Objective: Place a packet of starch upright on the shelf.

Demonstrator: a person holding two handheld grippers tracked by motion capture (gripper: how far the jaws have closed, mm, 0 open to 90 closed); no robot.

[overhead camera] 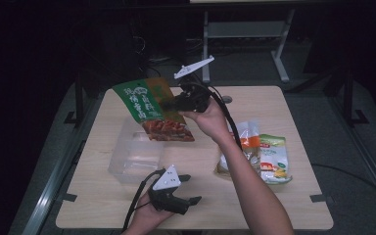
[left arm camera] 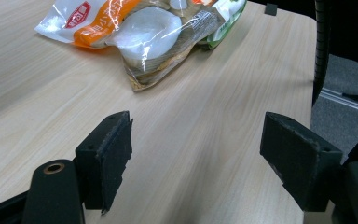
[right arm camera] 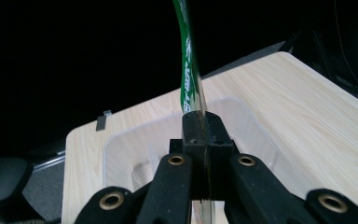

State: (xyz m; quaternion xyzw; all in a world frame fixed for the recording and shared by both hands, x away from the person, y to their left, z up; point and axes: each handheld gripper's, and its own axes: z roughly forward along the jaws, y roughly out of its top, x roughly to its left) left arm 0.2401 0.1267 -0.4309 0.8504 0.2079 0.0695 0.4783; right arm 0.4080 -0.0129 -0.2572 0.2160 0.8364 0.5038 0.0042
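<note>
Right gripper (overhead camera: 169,104), jaws clamped on the edge of a flat green printed food pouch (overhead camera: 152,110), holds it above the clear rectangular plastic tub (overhead camera: 134,156). Left gripper (overhead camera: 188,188), jaws spread and empty, rests on the pale wooden table (overhead camera: 274,100) just beside the tub.

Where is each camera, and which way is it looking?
High view: above the table, looking down; both forearms, left gripper, right gripper holding a green packet.
Left gripper view: rides the left gripper, facing snack bags; open fingers.
Right gripper view: faces the clear tub; fingers shut on the packet.
High and right gripper views share tub and packet.
</note>
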